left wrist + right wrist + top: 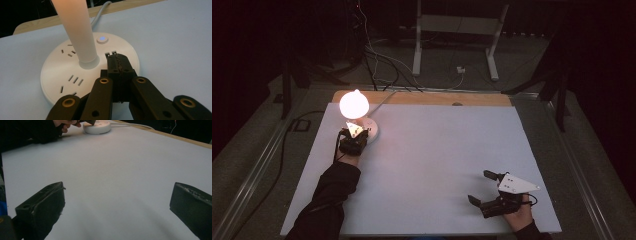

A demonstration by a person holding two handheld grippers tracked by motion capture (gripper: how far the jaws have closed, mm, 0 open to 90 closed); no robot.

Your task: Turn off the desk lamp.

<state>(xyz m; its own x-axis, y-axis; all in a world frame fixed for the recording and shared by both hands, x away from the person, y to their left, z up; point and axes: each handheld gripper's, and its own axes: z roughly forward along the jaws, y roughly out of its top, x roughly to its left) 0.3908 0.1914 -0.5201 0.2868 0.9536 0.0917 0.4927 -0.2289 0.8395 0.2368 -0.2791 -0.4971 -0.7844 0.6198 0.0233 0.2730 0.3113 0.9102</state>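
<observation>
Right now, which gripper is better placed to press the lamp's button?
Left. The left gripper is shut, over the lamp base, just short of the button. The right gripper is open, far across the table.

Dark room, glaring lit lamp bulb (354,104) blown out, table dimly lit, grainy views

A darkened lab or studio is suggested: a white-covered table (437,150), loose cables (377,60) on carpet, a white stand (457,30), black tripod legs (287,75).
</observation>
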